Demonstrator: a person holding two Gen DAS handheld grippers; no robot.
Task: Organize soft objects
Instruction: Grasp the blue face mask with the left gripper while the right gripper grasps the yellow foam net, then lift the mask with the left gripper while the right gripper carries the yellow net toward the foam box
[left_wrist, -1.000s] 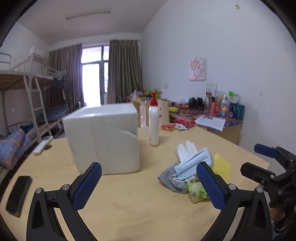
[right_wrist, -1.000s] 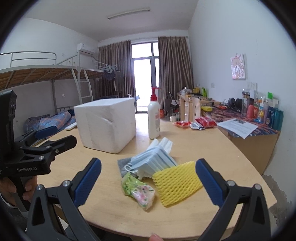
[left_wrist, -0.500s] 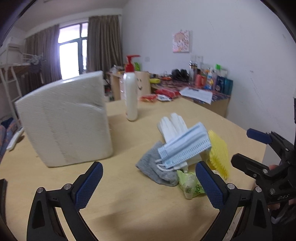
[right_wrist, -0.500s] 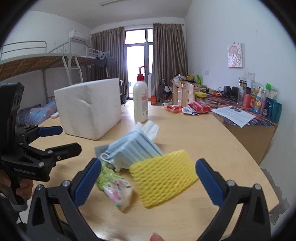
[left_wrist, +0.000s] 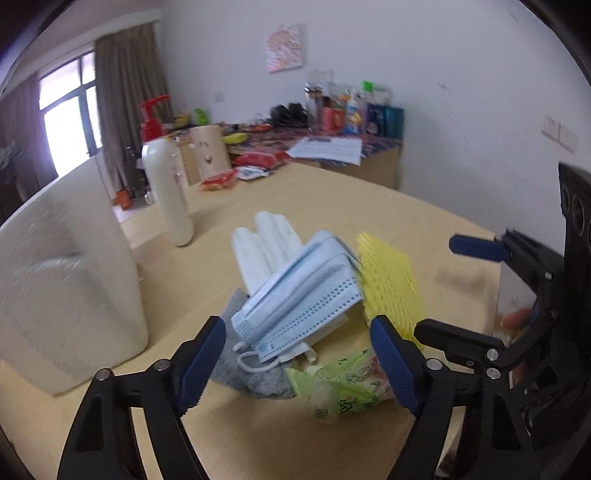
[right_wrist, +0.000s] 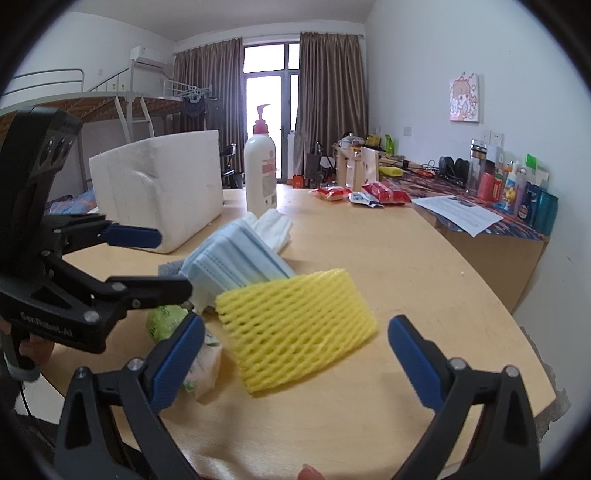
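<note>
A pile of soft things lies on the wooden table (left_wrist: 258, 435): a stack of blue face masks (left_wrist: 303, 299), a white glove (left_wrist: 269, 240), a grey cloth (left_wrist: 232, 354), a yellow foam net (left_wrist: 391, 284) and a green tissue pack (left_wrist: 343, 384). My left gripper (left_wrist: 299, 365) is open just in front of the masks and the grey cloth. My right gripper (right_wrist: 295, 358) is open, with the yellow foam net (right_wrist: 295, 328) lying just beyond its fingertips. The masks (right_wrist: 236, 258) and the tissue pack (right_wrist: 166, 321) lie to the net's left.
A white foam box (left_wrist: 62, 280) stands left of the pile and a white pump bottle (left_wrist: 166, 184) behind it. Snack packets (right_wrist: 369, 194) lie further back. A cluttered desk (right_wrist: 498, 221) runs along the right wall. The table's edge (right_wrist: 517, 350) curves near the right.
Both grippers have moved forward and down to the pile. The left one now frames the masks and the right one frames the yellow net. Both stay open.
</note>
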